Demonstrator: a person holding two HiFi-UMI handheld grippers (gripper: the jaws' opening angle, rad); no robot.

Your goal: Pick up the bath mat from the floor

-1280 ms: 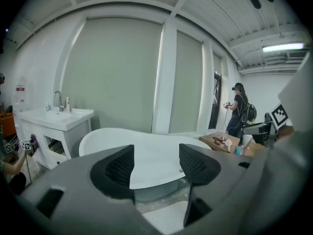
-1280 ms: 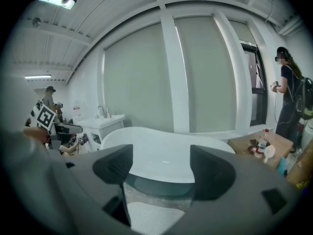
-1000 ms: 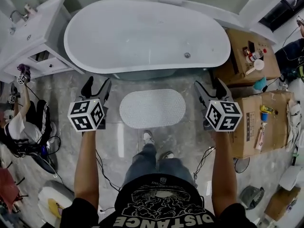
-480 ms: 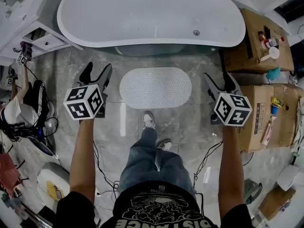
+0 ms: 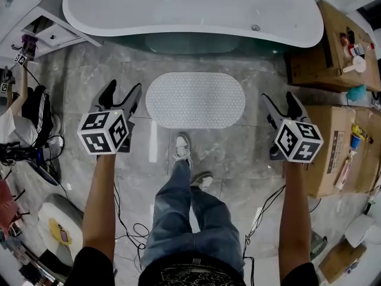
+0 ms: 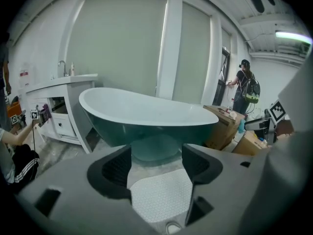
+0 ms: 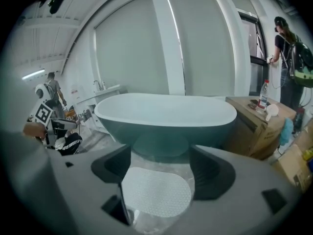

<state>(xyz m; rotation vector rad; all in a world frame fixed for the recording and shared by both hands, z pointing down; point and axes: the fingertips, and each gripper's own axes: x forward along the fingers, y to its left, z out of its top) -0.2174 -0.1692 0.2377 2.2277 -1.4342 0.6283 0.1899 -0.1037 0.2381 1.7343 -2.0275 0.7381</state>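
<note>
A white oval bath mat (image 5: 195,100) with a dotted texture lies flat on the grey marble floor in front of the bathtub (image 5: 190,8). It shows low between the jaws in both gripper views, as the mat (image 6: 159,197) and the mat (image 7: 155,192). My left gripper (image 5: 121,94) hangs in the air to the mat's left, its jaws opening with nothing between them. On the mat's right my right gripper (image 5: 284,103) is held high, open and empty. Neither touches the mat.
My shoes (image 5: 183,149) stand just behind the mat. Cardboard boxes (image 5: 333,142) with bottles line the right side. A white vanity (image 5: 36,22) stands far left, with a crouching person (image 5: 15,124) beside it. Cables (image 5: 128,219) trail on the floor. Another person (image 6: 244,84) stands by the window.
The view has moved forward and tilted down: the tub has slid toward the top edge and the mat sits nearer. Both grippers keep their places on either side of the mat.
</note>
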